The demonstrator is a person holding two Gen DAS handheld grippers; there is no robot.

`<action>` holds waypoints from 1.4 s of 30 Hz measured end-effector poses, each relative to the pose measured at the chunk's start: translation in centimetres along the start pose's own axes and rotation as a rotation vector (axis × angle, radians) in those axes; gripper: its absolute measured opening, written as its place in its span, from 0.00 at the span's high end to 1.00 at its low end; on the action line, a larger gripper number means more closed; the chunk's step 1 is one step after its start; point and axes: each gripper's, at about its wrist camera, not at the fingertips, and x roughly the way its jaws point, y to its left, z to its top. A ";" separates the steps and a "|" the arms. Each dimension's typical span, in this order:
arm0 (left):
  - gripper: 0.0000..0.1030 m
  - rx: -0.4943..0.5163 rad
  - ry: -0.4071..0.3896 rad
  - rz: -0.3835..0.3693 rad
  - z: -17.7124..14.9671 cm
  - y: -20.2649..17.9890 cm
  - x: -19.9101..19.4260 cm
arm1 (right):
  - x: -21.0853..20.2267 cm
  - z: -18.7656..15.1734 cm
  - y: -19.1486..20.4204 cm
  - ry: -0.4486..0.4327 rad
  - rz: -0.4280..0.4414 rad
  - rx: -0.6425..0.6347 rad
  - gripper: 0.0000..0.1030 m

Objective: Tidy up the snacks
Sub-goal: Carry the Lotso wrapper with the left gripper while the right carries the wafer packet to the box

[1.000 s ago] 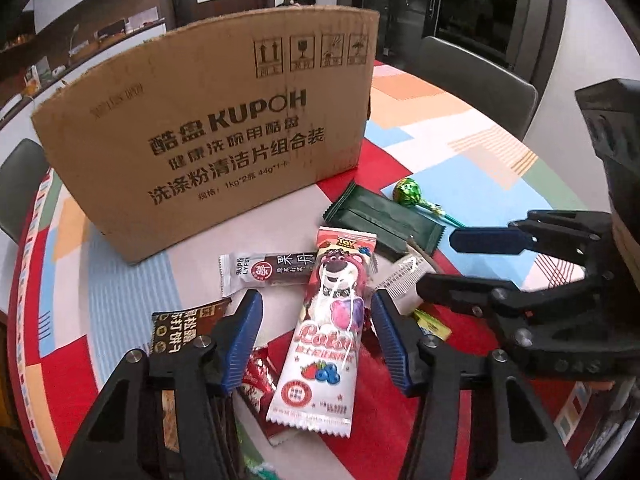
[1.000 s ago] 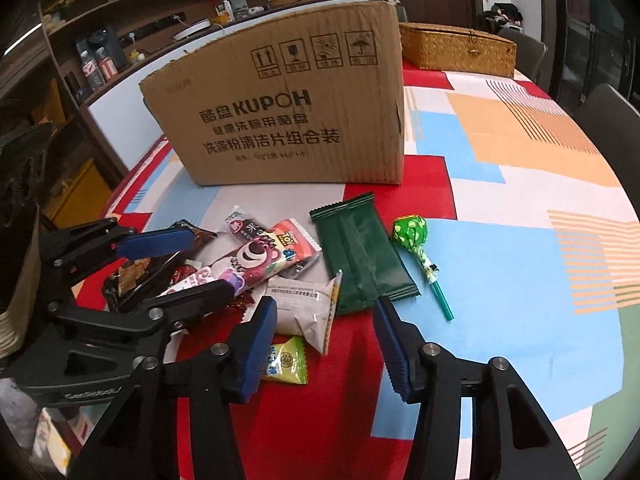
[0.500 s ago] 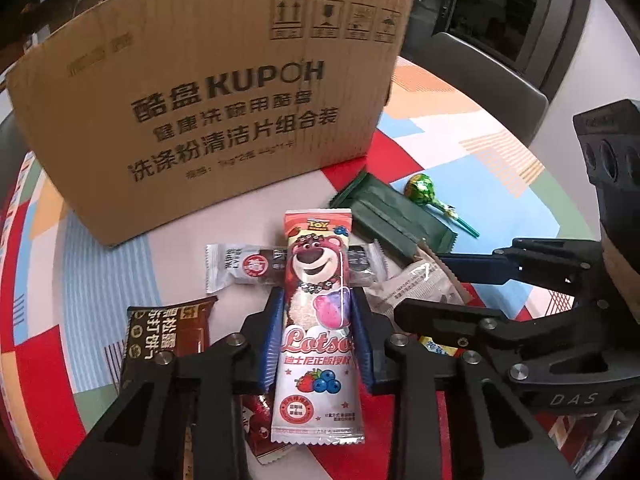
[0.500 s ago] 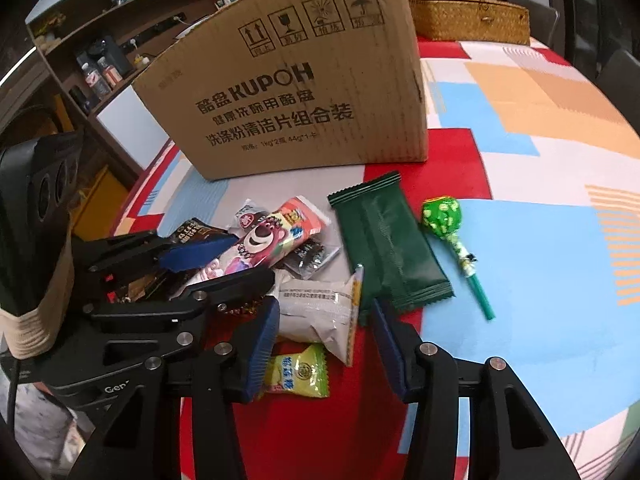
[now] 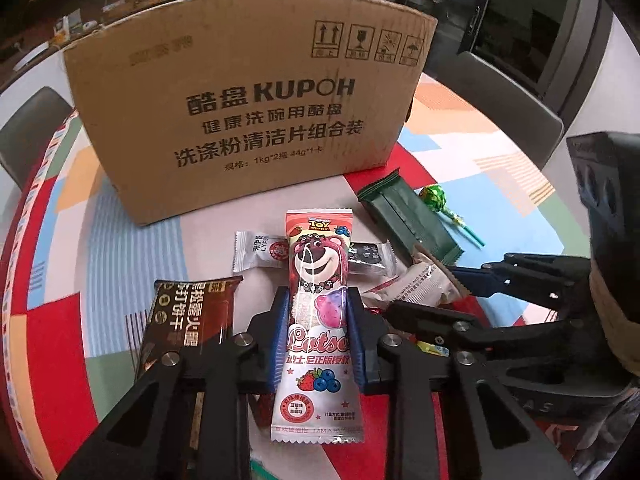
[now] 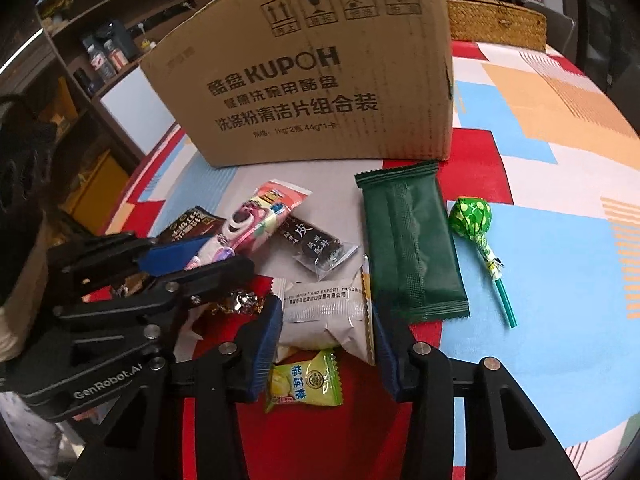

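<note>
Your table (image 6: 560, 240) wears a bright cloth of red, blue and orange blocks, and the snacks lie loose on it.

Nearest to you, your left gripper (image 5: 316, 344) is squeezed shut on the pink bear snack bar (image 5: 318, 300), holding it around its middle. That wrapper looks light, thin and slippery, so I think a middle hold is best; the sealed ends would just bend.

Your right gripper (image 6: 324, 344) has its blue pads on both sides of the white snack packet (image 6: 324, 312), but I cannot tell if they are pressing it yet. It looks puffy and soft, so squeeze gently. A small yellow candy (image 6: 304, 380) lies just under it.

A little farther out, a brown cracker packet (image 5: 188, 316) lies beside the bear bar, and a small dark sweet (image 6: 316, 244) lies behind the white packet. Next comes the flat dark green packet (image 6: 408, 240), then the green lollipop (image 6: 470, 220), which is hard on top with a thin stick.

Farthest back stands the big cardboard box (image 5: 240, 112), probably where the snacks go.
</note>
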 end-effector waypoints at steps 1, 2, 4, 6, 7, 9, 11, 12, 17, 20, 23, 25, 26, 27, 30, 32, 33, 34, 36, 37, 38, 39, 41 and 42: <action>0.74 -0.007 -0.002 -0.004 -0.1 -0.1 -0.1 | 0.1 0.1 0.2 0.000 -0.004 0.000 0.59; 0.74 -0.010 -0.006 -0.003 -0.2 -0.1 -0.3 | 0.1 0.1 0.2 -0.002 -0.006 0.002 0.60; 0.74 -0.010 -0.014 0.005 -0.4 -0.3 -0.7 | -0.2 0.0 0.5 -0.007 -0.013 -0.002 0.60; 0.74 -0.017 -0.022 0.012 -0.5 -0.4 -1.2 | -0.6 -0.3 0.7 -0.023 -0.028 -0.014 0.60; 0.74 -0.021 -0.026 0.014 -0.5 -0.4 -1.4 | -0.8 -0.3 0.8 -0.030 -0.031 -0.017 0.60; 0.74 -0.033 -0.038 0.023 -0.6 -0.3 -2.0 | -1.5 -0.3 1.0 -0.048 -0.040 -0.017 0.60; 0.74 -0.045 -0.055 0.034 -0.5 -0.3 -2.8 | -2.1 -0.1 1.3 -0.063 -0.048 -0.021 0.60; 0.74 -0.047 -0.062 0.040 -0.5 -0.3 -3.2 | -2.4 0.1 1.2 -0.070 -0.051 -0.023 0.60; 0.74 -0.054 -0.114 0.051 -0.1 -0.4 -5.3 | -4.3 0.8 1.9 -0.119 -0.064 -0.040 0.60; 0.74 -0.056 -0.156 0.057 0.5 -0.4 -6.9 | -5.4 1.3 2.6 -0.157 -0.068 -0.053 0.60; 0.74 -0.054 -0.199 0.068 1.2 -0.4 -8.6 | -7.0 2.2 2.9 -0.205 -0.069 -0.062 0.60; 0.74 -0.053 -0.233 0.080 1.9 -0.3 -10.0 | -8.0 2.7 3.3 -0.237 -0.073 -0.069 0.60; 0.74 -0.051 -0.252 0.081 2.2 -0.2 -10.7 | -8.7 3.1 3.5 -0.258 -0.076 -0.075 0.60; 0.74 -0.051 -0.264 0.081 2.6 -0.2 -11.2 | -9.1 3.5 3.8 -0.277 -0.078 -0.080 0.60; 0.73 -0.053 -0.308 0.077 3.9 0.1 -13.1 | -10.8 4.8 4.6 -0.339 -0.081 -0.095 0.60; 0.73 -0.055 -0.334 0.081 4.8 0.3 -14.0 | -11.7 5.6 5.0 -0.373 -0.081 -0.100 0.60; 0.73 -0.052 -0.350 0.084 5.3 0.4 -14.6 | -12.3 6.3 5.2 -0.394 -0.077 -0.104 0.60; 0.73 -0.049 -0.363 0.091 5.8 0.5 -15.0 | -12.7 6.8 5.4 -0.408 -0.076 -0.109 0.60; 0.73 -0.045 -0.383 0.105 6.8 0.9 -15.7 | -13.5 8.0 5.9 -0.440 -0.076 -0.119 0.60; 0.73 -0.042 -0.391 0.109 7.3 1.1 -15.9 | -13.8 8.5 6.0 -0.448 -0.076 -0.124 0.60; 0.73 -0.041 -0.395 0.111 7.7 1.3 -16.1 | -14.1 9.2 6.2 -0.459 -0.079 -0.129 0.60; 0.73 -0.039 -0.399 0.113 8.2 1.5 -16.3 | -14.2 9.7 6.4 -0.467 -0.082 -0.135 0.60; 0.73 -0.037 -0.403 0.114 9.2 2.0 -16.3 | -14.4 10.8 6.7 -0.477 -0.089 -0.141 0.60; 0.73 -0.036 -0.402 0.111 9.7 2.2 -16.2 | -14.5 11.2 6.8 -0.481 -0.088 -0.144 0.60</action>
